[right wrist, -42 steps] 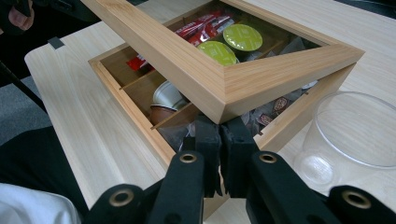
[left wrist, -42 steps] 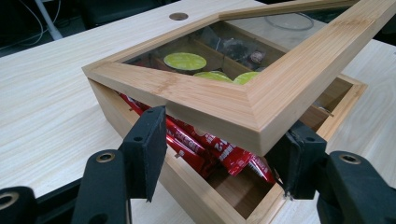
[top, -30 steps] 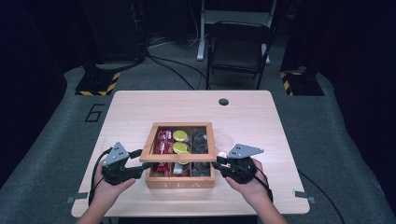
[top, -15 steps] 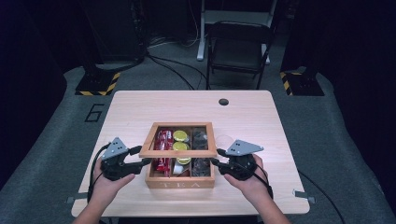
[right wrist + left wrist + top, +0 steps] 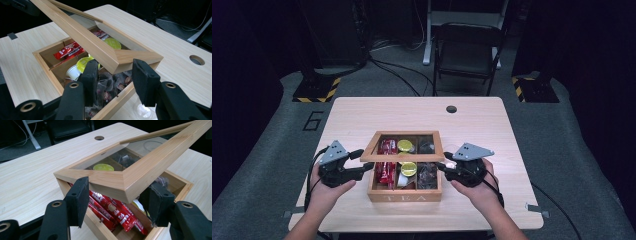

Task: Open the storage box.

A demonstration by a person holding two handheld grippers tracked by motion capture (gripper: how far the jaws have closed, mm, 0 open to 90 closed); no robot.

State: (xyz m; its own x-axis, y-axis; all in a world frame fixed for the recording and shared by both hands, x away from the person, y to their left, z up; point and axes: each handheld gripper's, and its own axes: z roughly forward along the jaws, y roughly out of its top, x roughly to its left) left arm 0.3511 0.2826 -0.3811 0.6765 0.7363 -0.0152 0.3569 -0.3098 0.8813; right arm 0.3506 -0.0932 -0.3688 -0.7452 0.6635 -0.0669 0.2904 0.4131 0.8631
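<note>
Two tongs, left tongs (image 5: 362,162) and right tongs (image 5: 443,165), clamped on glass lid (image 5: 403,146), lifting off tea box (image 5: 404,194); next, carry clear, set on tabletop (image 5: 362,110).

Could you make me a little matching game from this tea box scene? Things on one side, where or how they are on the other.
1. lid
2. red packets
3. yellow-topped pods
4. round hole

a. middle compartment
b. far side of the table
c. tilted up off the box
d. left compartment, seen from the high view

Pairs: 1-c, 2-d, 3-a, 4-b
</note>
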